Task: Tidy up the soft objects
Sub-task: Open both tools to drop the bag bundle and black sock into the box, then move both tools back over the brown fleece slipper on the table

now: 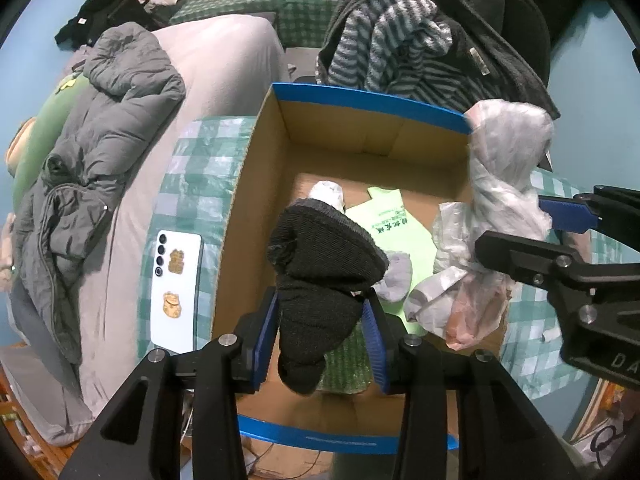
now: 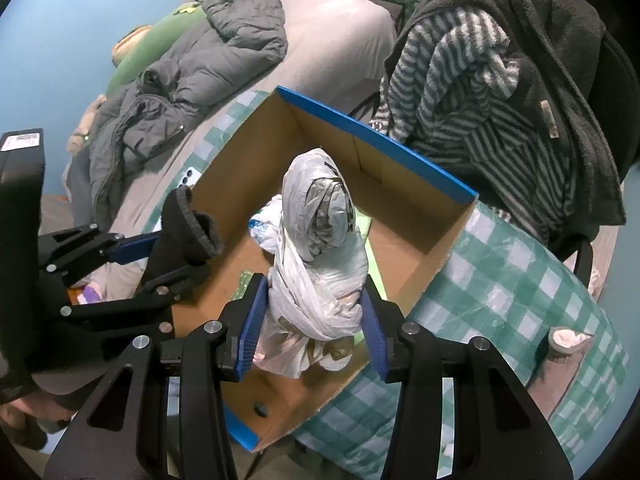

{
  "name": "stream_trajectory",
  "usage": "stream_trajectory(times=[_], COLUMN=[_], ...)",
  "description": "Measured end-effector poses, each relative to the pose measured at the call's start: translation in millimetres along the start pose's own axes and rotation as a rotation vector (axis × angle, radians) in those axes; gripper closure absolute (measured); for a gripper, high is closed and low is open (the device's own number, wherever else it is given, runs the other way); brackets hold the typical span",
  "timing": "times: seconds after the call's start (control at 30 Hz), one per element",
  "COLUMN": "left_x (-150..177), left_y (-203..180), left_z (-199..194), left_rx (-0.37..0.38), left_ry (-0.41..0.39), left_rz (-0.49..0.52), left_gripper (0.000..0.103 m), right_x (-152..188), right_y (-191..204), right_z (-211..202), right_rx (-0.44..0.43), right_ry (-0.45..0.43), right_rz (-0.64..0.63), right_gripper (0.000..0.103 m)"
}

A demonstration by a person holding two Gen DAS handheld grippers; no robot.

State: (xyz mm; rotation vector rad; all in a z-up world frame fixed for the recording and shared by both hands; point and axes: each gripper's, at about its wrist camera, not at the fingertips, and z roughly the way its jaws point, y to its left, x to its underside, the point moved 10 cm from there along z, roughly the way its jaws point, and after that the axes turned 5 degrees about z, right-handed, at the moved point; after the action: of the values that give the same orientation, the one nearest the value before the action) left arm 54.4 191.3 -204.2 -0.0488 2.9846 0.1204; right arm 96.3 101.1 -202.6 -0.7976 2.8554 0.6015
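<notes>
A cardboard box [image 1: 256, 184] with blue-edged flaps stands open on a green checked table; it also shows in the right wrist view [image 2: 436, 236]. My left gripper [image 1: 322, 320] is shut on a black knit sock [image 1: 320, 264] and holds it above the box. My right gripper [image 2: 314, 316] is shut on a knotted bundle of white plastic bags [image 2: 320, 248], also above the box. That bundle [image 1: 508, 168] shows at the right of the left wrist view. A light green bag [image 1: 396, 224] and crumpled plastic bags [image 1: 452, 300] lie inside the box.
A white phone [image 1: 176, 288] lies on the checked cloth left of the box. A grey puffer jacket [image 1: 100, 152] lies on the bed to the left. A chair draped with striped and dark fleece clothes [image 2: 500, 80] stands behind the box.
</notes>
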Motion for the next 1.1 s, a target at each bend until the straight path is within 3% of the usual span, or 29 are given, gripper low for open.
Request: stream_trajectory(times=[0.07,0.13,0.53,1.1], left_x=[0,0,5,0], left_y=[2,4,-6,-65], left_z=[0,-1,-15,-31], left_rx=[-0.009,-0.019,-0.01,0.017], left_ry=[0.002,0.0,-0.017,-0.028], left_rz=[0.002,0.002,0.025,0.101], left_gripper=[0.053,0.044,0.044,0.044], right_x=[0,1,9,39], right_y=[-1,-1,-17,-82], right_z=[2,2,-15,-56], right_rx=[0.014,0.025,0.057,0.109], right_ry=[0.003,0.001,-0.019,-0.051], right_rz=[0.003,0.0,0.034,0.134], right_gripper=[0.044,0.044,0.043,0.041])
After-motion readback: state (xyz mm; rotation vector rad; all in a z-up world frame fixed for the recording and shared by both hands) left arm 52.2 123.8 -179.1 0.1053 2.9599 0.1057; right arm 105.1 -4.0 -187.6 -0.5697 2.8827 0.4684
